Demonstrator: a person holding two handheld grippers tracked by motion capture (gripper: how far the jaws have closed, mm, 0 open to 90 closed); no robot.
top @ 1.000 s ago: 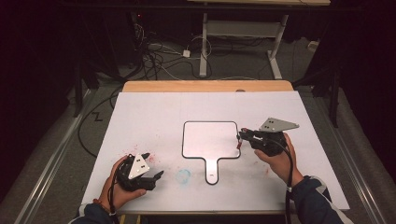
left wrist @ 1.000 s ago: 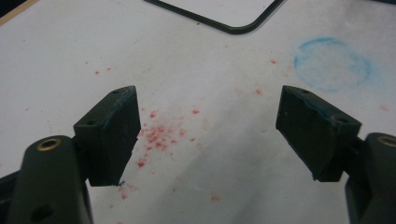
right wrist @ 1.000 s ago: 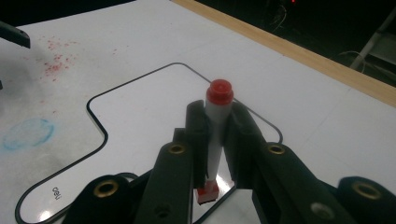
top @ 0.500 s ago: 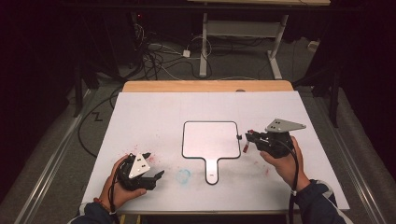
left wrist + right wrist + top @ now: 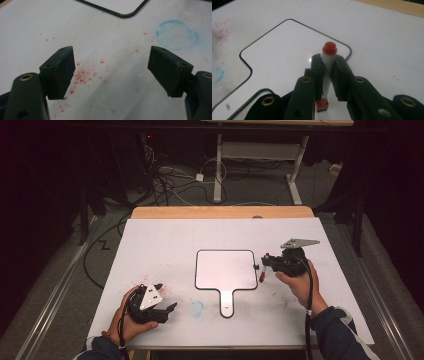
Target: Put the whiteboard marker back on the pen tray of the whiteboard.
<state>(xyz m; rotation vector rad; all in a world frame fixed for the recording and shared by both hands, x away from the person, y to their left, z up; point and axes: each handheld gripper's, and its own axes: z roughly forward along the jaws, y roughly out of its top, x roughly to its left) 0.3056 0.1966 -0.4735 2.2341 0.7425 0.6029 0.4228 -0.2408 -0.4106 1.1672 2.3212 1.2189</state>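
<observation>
A paddle-shaped whiteboard [image 5: 226, 270] [image 5: 287, 50] with a thin black rim lies flat at the table's middle, its handle toward the person. My right gripper [image 5: 263, 265] [image 5: 328, 67] hovers at the board's right edge, shut on a white marker [image 5: 261, 276] [image 5: 329, 52] with a red cap. The marker stands upright between the pads, red cap up. At the front left, my left gripper [image 5: 167, 299] [image 5: 111, 62] rests low over the table, open, with nothing between its jaws. A corner of the whiteboard [image 5: 120, 5] shows ahead of it.
A white sheet [image 5: 165, 245] covers the table; bare wood [image 5: 220, 212] shows at its far edge. A blue ring stain [image 5: 196, 308] [image 5: 178, 35] lies left of the board's handle. Red specks [image 5: 82, 75] dot the sheet under the left gripper. Cables and table legs lie beyond.
My right gripper, with the marker in it, has shifted a little to the right along the board's right edge. The left gripper has stayed put.
</observation>
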